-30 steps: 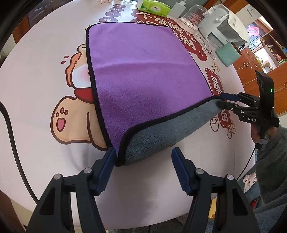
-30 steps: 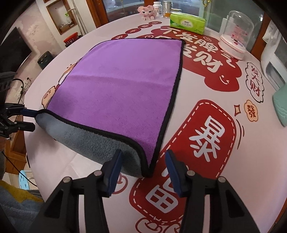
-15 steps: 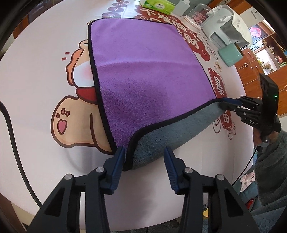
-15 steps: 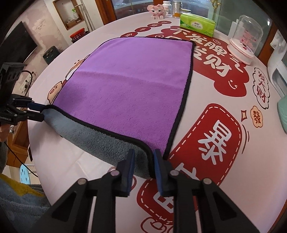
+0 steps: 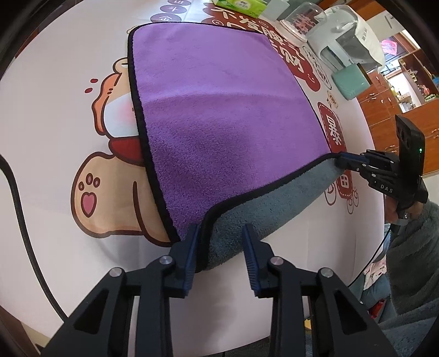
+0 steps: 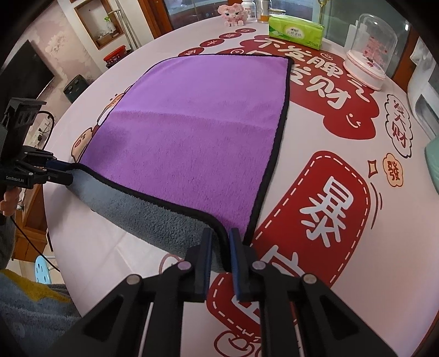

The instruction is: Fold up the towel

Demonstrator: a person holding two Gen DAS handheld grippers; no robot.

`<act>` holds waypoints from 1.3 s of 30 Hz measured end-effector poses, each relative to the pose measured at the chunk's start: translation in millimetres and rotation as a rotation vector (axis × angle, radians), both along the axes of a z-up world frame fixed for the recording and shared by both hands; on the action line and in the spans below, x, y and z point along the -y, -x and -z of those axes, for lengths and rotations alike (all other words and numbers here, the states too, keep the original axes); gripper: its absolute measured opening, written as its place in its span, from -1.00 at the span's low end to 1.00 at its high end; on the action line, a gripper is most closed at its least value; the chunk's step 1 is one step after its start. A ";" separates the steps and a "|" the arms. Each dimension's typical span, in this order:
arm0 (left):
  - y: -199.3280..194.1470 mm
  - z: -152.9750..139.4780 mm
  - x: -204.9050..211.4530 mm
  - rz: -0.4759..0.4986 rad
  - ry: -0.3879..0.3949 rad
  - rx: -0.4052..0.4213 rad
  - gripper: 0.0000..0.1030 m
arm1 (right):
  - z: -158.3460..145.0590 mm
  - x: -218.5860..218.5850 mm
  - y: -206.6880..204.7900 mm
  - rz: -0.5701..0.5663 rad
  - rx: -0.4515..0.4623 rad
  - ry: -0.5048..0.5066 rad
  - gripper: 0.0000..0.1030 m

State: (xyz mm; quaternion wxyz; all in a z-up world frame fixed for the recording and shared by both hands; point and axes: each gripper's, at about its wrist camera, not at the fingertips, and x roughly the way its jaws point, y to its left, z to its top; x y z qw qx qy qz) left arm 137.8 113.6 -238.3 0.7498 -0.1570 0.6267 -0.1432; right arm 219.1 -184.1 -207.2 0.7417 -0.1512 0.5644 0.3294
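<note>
Towel, purple on top w/ grey underside and black trim, lies spread on a round table covered by a white cloth printed w/ a cartoon animal and red Chinese-character badges. Its near edge is raised off the table, grey side showing, far part flat.

Left gripper: jaws apart, straddling the near-left corner of the towel; left finger touches the black trim, right finger stands clear of the grey pile. Not clamped. In the right wrist view the same gripper sits at the towel's corner, body marked "GenRobot.AI".

Right gripper: jaws nearly together, pinching the near-right corner, black trim caught between the blue pads. Seen from the left wrist view, its tips meet on that corner; "DAS" printed on its body, green LED lit on the black module above.

Far side of table: green tissue pack w/ writing too small to read, clear dome on a pink-white base, pink block figure, bottles behind it. White appliance and teal object at the right edge.
</note>
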 end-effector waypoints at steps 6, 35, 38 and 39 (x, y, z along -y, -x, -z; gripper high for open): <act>0.4 0.3 0.5 -0.004 -0.018 -0.004 -0.81 | 1.8 -1.1 -0.7 -0.003 -0.010 0.004 -0.76; -62.2 -97.5 -17.7 -0.159 -0.349 0.287 -0.91 | -84.9 -49.5 -46.8 0.197 0.430 0.036 -0.91; -86.0 -104.8 -28.1 -0.194 -0.355 0.312 -0.91 | -90.3 -62.3 -64.7 0.228 0.470 0.043 -0.91; -92.0 -105.5 -30.9 -0.202 -0.356 0.317 -0.91 | -90.8 -66.9 -71.7 0.237 0.479 0.046 -0.91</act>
